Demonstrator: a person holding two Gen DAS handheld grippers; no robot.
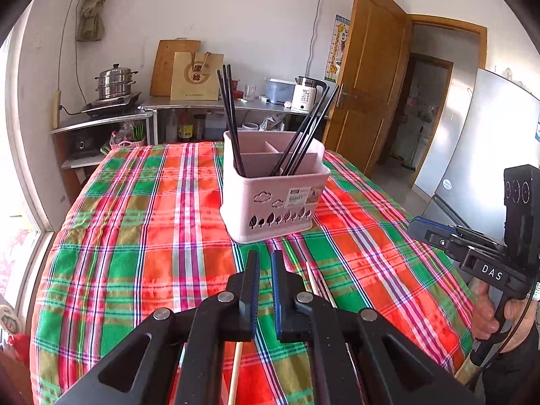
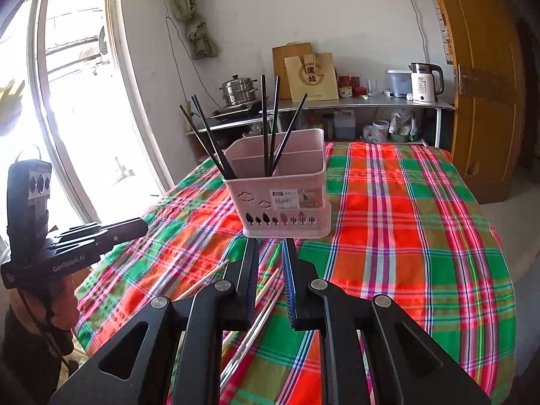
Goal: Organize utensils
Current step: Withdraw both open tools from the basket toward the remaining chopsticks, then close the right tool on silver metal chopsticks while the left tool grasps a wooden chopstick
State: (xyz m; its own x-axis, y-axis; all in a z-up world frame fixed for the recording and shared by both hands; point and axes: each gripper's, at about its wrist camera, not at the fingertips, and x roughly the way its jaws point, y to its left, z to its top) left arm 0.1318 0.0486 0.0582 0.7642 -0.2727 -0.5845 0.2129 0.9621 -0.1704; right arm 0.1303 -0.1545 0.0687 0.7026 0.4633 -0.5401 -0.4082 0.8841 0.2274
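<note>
A pink utensil basket (image 1: 270, 202) (image 2: 287, 202) stands on the plaid tablecloth (image 1: 135, 236). Black chopsticks (image 1: 229, 111) (image 2: 270, 118) lean in two of its compartments. My left gripper (image 1: 264, 256) hovers just short of the basket, shut with nothing between its fingers. My right gripper (image 2: 270, 246) is also in front of the basket, its jaws a little apart and empty. Pale wooden chopsticks (image 2: 202, 280) (image 1: 236, 371) and a metal pair (image 2: 249, 337) lie on the cloth under the grippers. Each gripper also shows at the edge of the other's view.
Against the far wall a steel counter (image 1: 189, 103) carries a steamer pot (image 1: 114, 82), a paper bag (image 1: 197, 76) and a white kettle (image 1: 307, 96). A wooden door (image 1: 371, 77) and a fridge (image 1: 479, 141) stand to the right, a window (image 2: 74, 101) to the left.
</note>
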